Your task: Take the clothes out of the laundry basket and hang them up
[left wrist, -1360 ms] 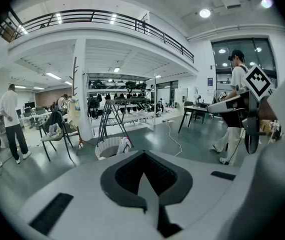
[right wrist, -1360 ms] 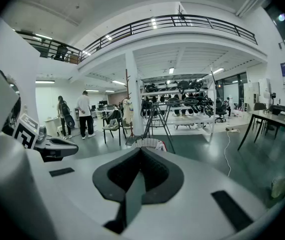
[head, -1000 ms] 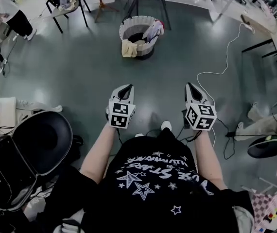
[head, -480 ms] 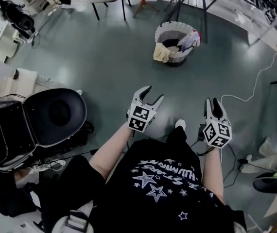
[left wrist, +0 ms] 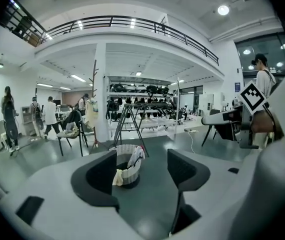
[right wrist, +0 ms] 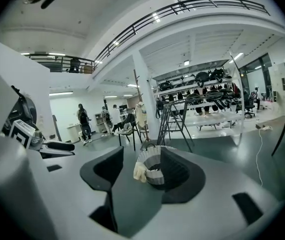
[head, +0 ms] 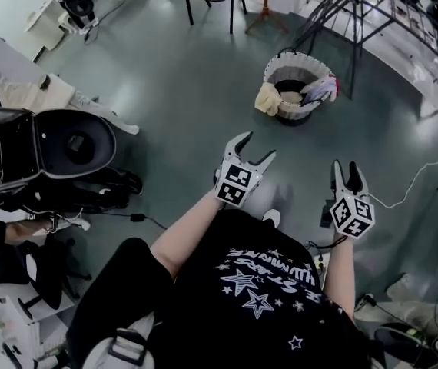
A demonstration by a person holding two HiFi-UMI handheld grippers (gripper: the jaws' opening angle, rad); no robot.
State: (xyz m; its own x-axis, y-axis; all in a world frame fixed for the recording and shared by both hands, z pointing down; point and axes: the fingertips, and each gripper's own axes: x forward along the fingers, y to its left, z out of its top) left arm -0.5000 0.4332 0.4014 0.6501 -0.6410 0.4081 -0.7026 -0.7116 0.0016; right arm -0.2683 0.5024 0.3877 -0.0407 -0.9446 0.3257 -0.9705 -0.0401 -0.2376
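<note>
Left tongs [head: 255, 146] and right tongs [head: 345, 167], both released and empty, jaws having just been opening, are hovering over the floor, well short of the laundry basket [head: 299, 113] farther off, right; closing in squarely, then pinching one draped cloth [head: 267, 98], is looking wisest

Both the left claw [head: 255, 147] and right claw [head: 345, 169] have just opened, empty, nearer the laundry basket [head: 296, 113]

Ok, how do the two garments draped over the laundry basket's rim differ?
In the head view the cream cloth hangs down the left side of the laundry basket, the white garment over its right rim. The cream cloth is plain; the white garment shows a pink-red edge. Both drape over the rim.
</note>
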